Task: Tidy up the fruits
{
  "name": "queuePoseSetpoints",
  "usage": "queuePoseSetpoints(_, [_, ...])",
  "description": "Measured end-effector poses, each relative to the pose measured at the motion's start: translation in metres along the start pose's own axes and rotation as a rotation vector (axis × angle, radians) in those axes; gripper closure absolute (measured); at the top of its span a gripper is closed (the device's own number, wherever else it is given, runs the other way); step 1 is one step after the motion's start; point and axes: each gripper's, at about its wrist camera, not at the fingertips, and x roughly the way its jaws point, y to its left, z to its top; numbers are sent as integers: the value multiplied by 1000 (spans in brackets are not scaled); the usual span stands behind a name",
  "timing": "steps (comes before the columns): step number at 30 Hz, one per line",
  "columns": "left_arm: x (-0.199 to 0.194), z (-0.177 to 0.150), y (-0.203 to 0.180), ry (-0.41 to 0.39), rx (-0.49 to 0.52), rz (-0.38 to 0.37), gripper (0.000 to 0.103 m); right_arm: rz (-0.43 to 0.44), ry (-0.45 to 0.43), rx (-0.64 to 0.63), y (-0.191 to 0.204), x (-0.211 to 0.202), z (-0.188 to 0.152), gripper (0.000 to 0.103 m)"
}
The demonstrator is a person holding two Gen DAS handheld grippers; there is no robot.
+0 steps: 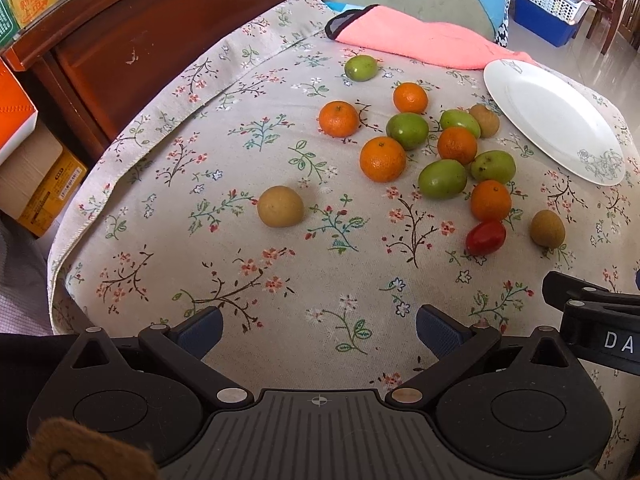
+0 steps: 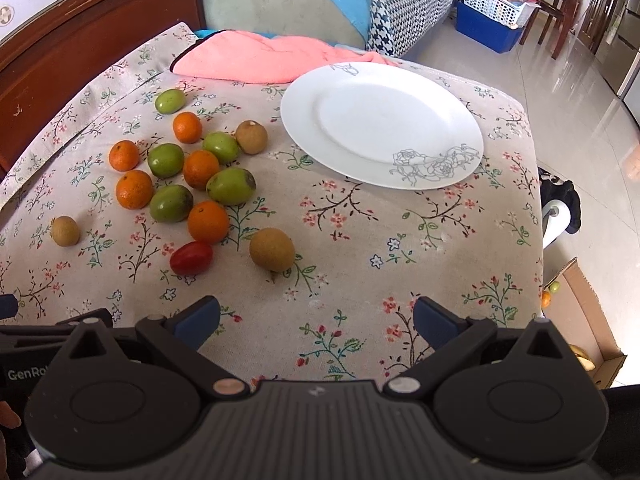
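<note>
Plate (image 2: 382, 128) on tablecloth (image 2: 360, 260), far right part of table; towel (image 2: 264, 60) behind plate, at far edge; fruit cluster (image 2: 188, 176) left of plate – fruits touching or just beside each other; one fruit (image 2: 170, 101) apart behind cluster, near towel; tomato (image 2: 191, 257) at near edge of cluster; longan (image 2: 272, 249) right of tomato, in front of plate; another longan (image 2: 65, 231) alone, left of cluster; third longan (image 2: 251, 137) between cluster and plate; both grippers – left (image 1: 319, 330), right (image 2: 316, 326) – over near edge, in front of all fruit.

We note a pink cloth (image 2: 256, 62) at upper centre, a blue crate (image 2: 486, 26) upper right, a cardboard box (image 2: 580, 320) at the right edge.
</note>
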Motion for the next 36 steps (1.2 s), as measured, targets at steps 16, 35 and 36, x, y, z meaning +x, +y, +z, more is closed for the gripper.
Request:
queuePoseSetpoints(16, [-2, 5, 5, -15, -40, 31, 0, -35, -1, -26, 7, 3, -2, 1])
queuePoseSetpoints(35, [-4, 4, 3, -25, -22, 54, 0, -48, -8, -33, 7, 1, -2, 1])
queuePoseSetpoints(36, [-4, 4, 3, -25, -21, 55, 0, -48, -8, -33, 7, 1, -2, 1])
